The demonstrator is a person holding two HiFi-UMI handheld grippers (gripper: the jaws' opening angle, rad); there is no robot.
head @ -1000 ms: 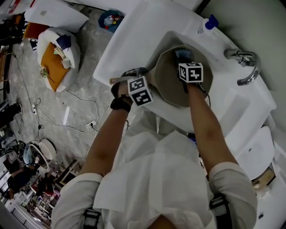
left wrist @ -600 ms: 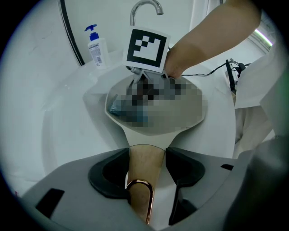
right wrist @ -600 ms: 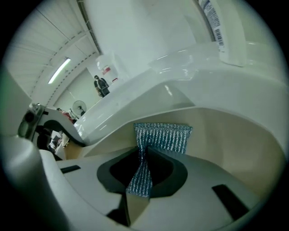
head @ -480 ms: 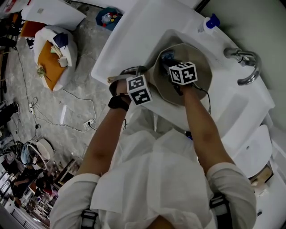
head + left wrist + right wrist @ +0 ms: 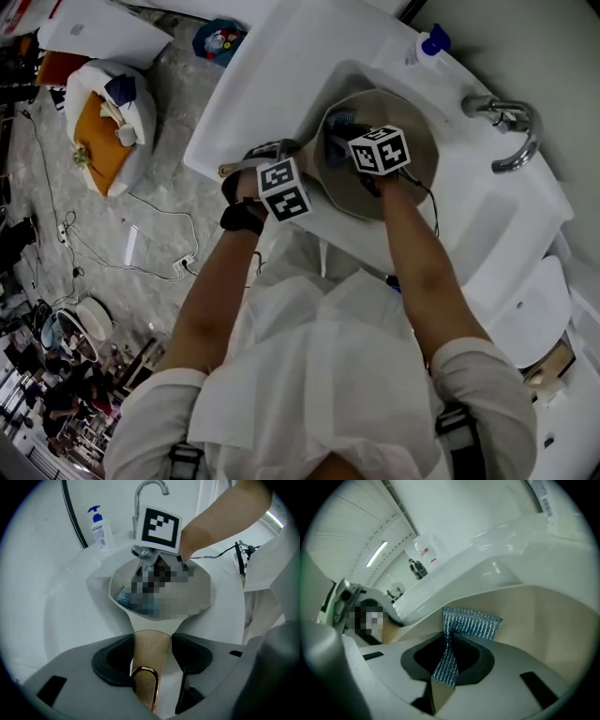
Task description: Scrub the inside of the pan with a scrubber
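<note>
pinching the scrubber [image 5: 473,624], r. gripper [image 5: 449,645] faces the pan [image 5: 539,620] wall just ahead of its tips; l. gripper [image 5: 153,654] clamps the handle [image 5: 151,641].

Hiding most of the scrubber [image 5: 339,119] behind the right gripper [image 5: 345,141]; covering the near side of the pan [image 5: 417,122] with the forearm [image 5: 412,244].

No legible text or numbers
</note>
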